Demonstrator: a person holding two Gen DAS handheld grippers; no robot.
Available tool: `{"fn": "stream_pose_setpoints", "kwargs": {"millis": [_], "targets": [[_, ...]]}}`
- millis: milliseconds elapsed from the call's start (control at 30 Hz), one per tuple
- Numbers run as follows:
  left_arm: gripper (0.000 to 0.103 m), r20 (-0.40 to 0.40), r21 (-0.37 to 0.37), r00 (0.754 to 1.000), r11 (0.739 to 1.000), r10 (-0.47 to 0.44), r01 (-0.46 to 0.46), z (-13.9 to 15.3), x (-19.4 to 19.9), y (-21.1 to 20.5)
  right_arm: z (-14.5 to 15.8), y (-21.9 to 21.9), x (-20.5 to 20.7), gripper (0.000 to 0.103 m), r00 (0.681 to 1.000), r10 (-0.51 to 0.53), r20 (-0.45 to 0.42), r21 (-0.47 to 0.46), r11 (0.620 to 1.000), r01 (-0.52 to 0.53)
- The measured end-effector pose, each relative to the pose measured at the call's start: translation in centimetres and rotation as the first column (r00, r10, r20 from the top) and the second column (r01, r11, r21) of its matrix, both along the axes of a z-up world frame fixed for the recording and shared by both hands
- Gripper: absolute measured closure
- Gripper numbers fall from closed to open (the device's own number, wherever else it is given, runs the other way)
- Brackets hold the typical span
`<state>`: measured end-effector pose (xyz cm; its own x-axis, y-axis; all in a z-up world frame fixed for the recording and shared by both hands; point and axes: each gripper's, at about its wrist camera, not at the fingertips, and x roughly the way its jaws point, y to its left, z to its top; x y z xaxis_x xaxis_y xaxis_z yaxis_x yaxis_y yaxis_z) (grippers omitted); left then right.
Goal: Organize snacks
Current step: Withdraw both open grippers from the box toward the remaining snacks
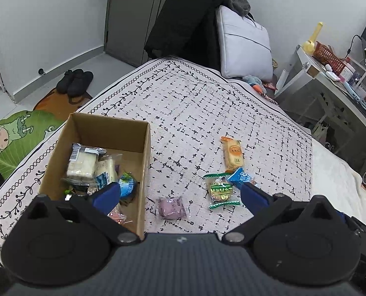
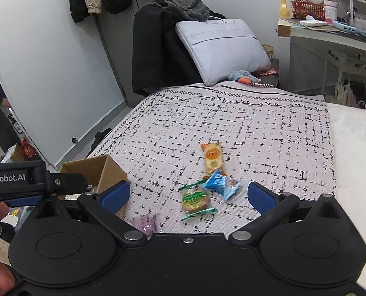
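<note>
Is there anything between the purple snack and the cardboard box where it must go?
Nothing visible lies on the cloth between the purple snack and the cardboard box; only the box's own side wall must be cleared.

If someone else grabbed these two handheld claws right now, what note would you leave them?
Left gripper: open, empty, above the mat.
Right gripper: open, empty, hovering over the loose snacks.
Done: several snacks already lie in the cardboard box.
Left on the mat: purple packet, green-edged cookie pack, blue packet and orange biscuit pack. All four go into the box.
</note>
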<state>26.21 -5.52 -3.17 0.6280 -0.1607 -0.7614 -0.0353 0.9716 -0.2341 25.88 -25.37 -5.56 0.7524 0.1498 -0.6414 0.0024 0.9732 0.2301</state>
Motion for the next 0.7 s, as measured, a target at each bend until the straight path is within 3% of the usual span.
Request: {"fn": "stream_pose_setpoints", "kwargs": {"millis": [500,700], "targets": [[0.001,-0.026,0.023,1.000,1.000,-0.016,0.016,-2.9,0.4,-3.6,-2.4,-4.4,0.6,0.001,0.996,-0.064,-0.066,0.042,0.997,0.067],[0.005,-0.038,0.028,0.999,0.999,-0.031,0.032,-4.3,1.2,-4.5,-3.1,-5.5,1.2,0.001,0.994,-0.083,-0.078,0.066,0.994,0.088]]}}
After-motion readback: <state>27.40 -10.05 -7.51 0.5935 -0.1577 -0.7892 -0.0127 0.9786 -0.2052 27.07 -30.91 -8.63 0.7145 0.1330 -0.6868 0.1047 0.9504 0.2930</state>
